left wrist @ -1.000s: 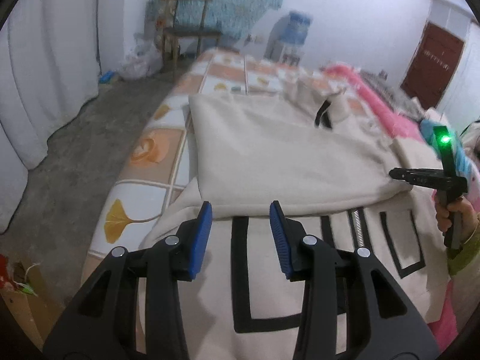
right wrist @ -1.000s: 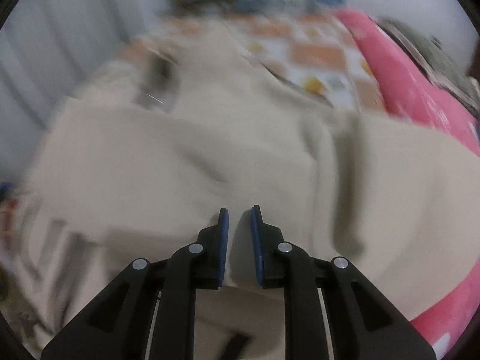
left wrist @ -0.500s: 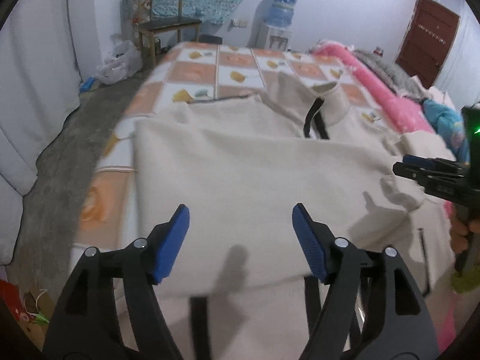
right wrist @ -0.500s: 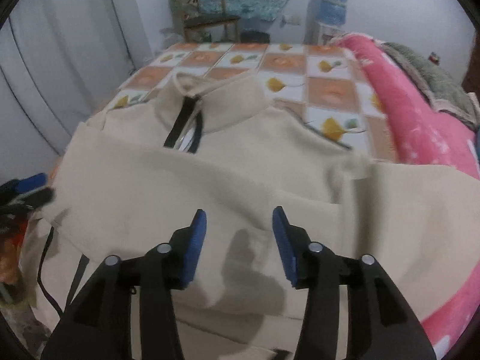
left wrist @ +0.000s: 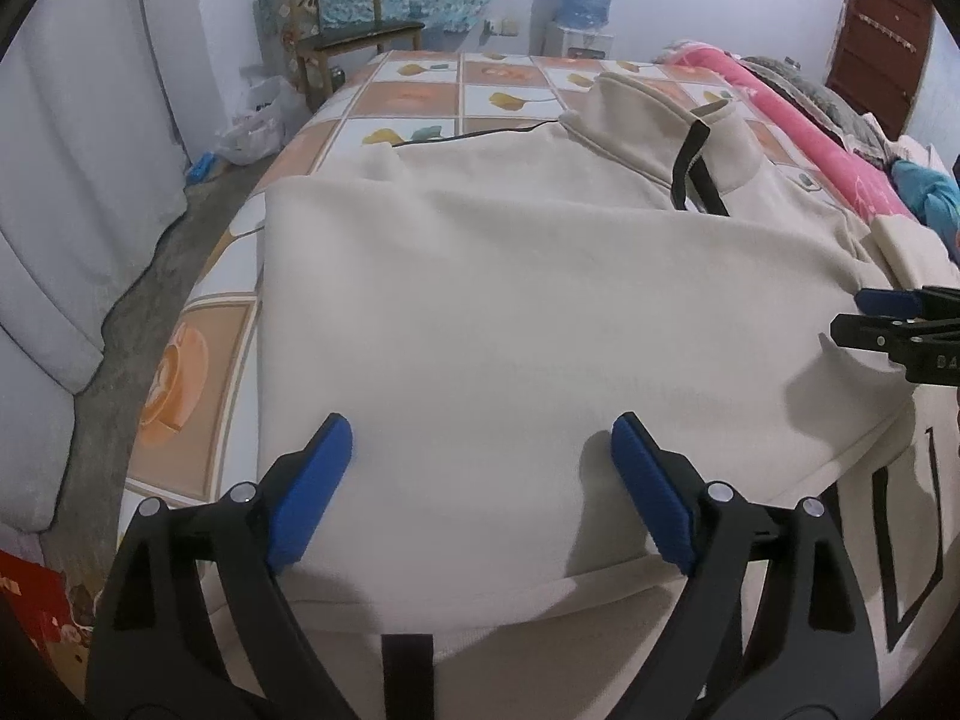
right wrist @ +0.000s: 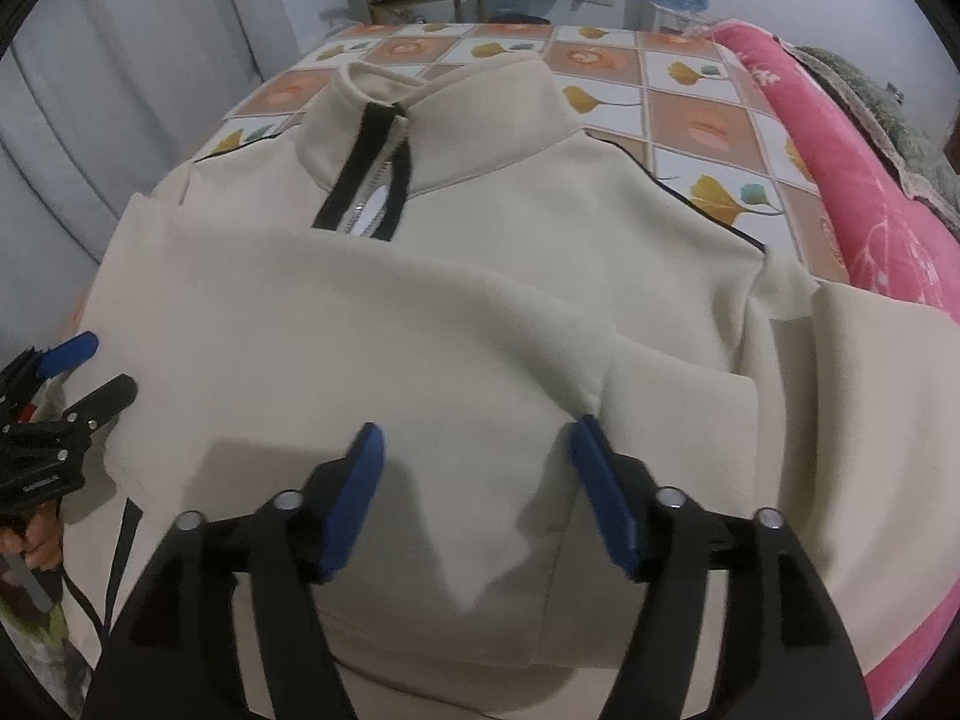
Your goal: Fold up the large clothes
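Observation:
A large cream jacket [left wrist: 510, 312] with a black zip and stand-up collar [right wrist: 432, 120] lies on the bed, its lower part folded up over the chest. My left gripper [left wrist: 480, 450] is open and empty, hovering just above the folded layer near its left edge. My right gripper [right wrist: 474, 462] is open and empty above the jacket's right side, near a sleeve [right wrist: 870, 420] that lies across it. The right gripper also shows at the right edge of the left wrist view [left wrist: 888, 315]. The left gripper shows at the left edge of the right wrist view [right wrist: 84, 372].
The bed [left wrist: 414, 90] has an orange and white tiled sheet. A pink quilt [right wrist: 870, 192] runs along its right side. A wooden chair [left wrist: 348, 42] and a water dispenser [left wrist: 585, 6] stand beyond the bed. White curtains [left wrist: 78, 180] and bare floor are on the left.
Both grippers have opened and let go of the jacket. The lower part now lies folded up over the chest, and both grippers have moved forward over it.

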